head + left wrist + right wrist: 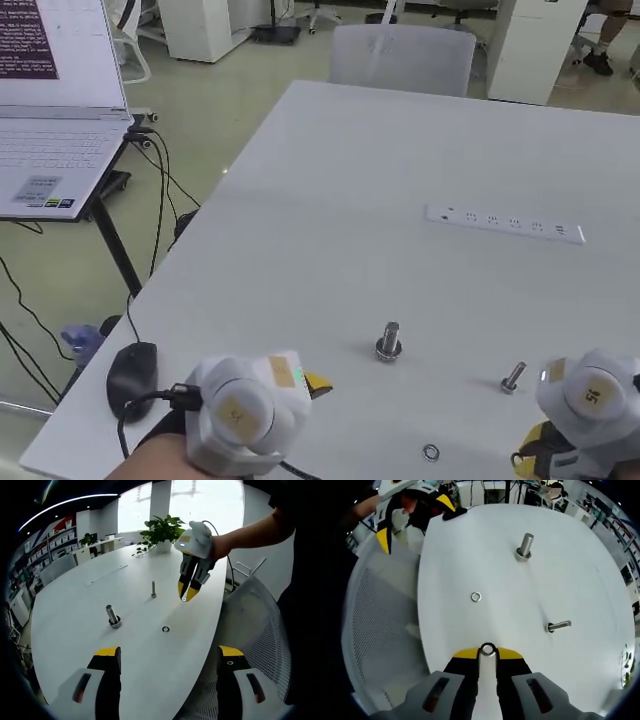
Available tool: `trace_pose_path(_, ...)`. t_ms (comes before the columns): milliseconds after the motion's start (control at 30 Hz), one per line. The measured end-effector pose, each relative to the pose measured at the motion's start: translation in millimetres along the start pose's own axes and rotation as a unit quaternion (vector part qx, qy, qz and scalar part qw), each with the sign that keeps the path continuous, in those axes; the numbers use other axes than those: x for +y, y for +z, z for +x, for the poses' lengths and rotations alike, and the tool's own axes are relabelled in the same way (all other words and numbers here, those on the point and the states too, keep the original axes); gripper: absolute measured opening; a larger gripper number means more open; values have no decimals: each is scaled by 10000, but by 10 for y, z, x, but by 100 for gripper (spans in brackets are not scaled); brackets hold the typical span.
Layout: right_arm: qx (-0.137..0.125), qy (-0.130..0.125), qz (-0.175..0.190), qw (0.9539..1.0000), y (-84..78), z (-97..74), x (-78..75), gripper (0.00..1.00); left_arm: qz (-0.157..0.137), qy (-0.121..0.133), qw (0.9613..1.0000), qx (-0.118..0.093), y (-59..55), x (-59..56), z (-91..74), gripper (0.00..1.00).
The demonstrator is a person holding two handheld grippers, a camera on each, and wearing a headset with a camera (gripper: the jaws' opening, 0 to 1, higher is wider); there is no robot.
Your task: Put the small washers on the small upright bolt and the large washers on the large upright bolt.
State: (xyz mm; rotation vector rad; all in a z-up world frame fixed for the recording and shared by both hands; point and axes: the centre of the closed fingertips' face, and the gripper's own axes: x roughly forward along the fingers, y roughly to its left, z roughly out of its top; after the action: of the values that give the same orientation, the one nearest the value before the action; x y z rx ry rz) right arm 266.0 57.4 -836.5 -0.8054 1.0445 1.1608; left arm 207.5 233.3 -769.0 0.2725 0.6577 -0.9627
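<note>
At the right tool (488, 656): jaws pressed together on a washer (488, 649), pinched edge-on at the yellow tips, hanging above the near edge of the white desk (455, 545). At the left tool (169, 652): jaws spread wide apart, nothing between them, low at the same desk edge, facing across toward the right tool. On the desk, flat and alone, a loose washer (476, 597), between the two tools and in front of both bolts. Further in, the large upright bolt (524, 546), standing on its broad base; well apart from it, the small upright bolt (558, 626), thinner and bare of washers. Beyond the bolts, a white power strip (505, 223) lying flat. Off the left edge, a laptop (55, 140) on a stand; at the near left corner, a black mouse (131, 375).
</note>
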Motion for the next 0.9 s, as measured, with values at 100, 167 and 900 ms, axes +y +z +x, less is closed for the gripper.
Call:
trace_pose_path(100, 37, -3, 62, 10000, -57, -29, -40, 12, 0, 6, 10000, 3, 0, -2, 9, 78)
trace_pose_path(167, 64, -27, 90, 9999, -83, -50, -70, 12, -5, 11, 10000, -3, 2, -7, 13, 78)
trace_pose_path(900, 41, -326, 325, 9989, 74, -219, -714, 12, -153, 61, 9999, 11, -19, 37, 3, 77)
